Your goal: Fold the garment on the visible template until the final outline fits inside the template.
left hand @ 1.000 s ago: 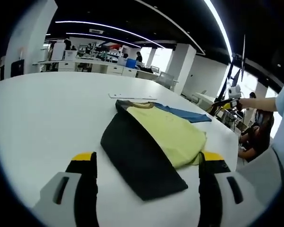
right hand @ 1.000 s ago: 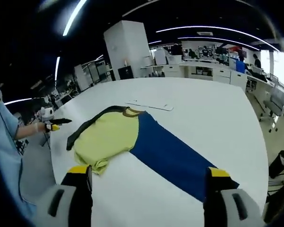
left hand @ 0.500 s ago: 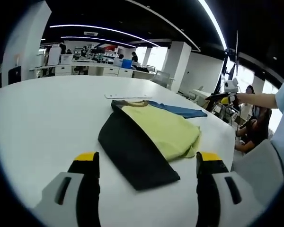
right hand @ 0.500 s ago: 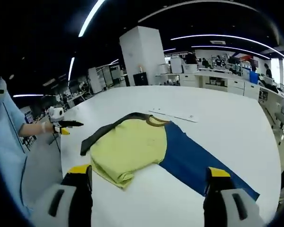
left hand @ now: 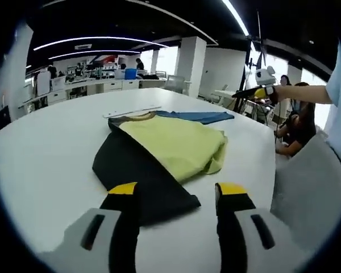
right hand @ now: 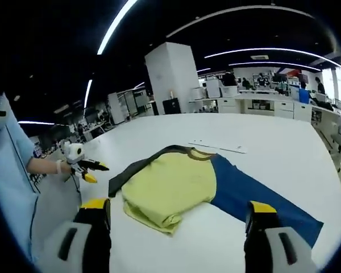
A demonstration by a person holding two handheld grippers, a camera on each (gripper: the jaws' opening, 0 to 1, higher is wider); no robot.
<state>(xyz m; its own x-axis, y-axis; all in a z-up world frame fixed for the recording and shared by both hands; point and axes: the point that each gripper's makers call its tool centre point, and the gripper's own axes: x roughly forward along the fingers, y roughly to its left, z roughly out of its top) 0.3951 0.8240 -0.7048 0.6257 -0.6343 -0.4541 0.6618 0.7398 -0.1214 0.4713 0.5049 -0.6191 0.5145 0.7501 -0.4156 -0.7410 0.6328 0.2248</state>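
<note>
Garment (left hand: pixel 159 153) flat on table (left hand: pixel 51 142); both jaws wide, empty

**Two gripper cameras, one shared garment**

The left gripper view looked low across the white table (left hand: pixel 45 153) from beside the black sleeve, with the garment (left hand: pixel 170 145) near at 12 o'clock. The right gripper view faced it from the opposite side, farther off; both shared the garment (right hand: pixel 170 182).
</note>
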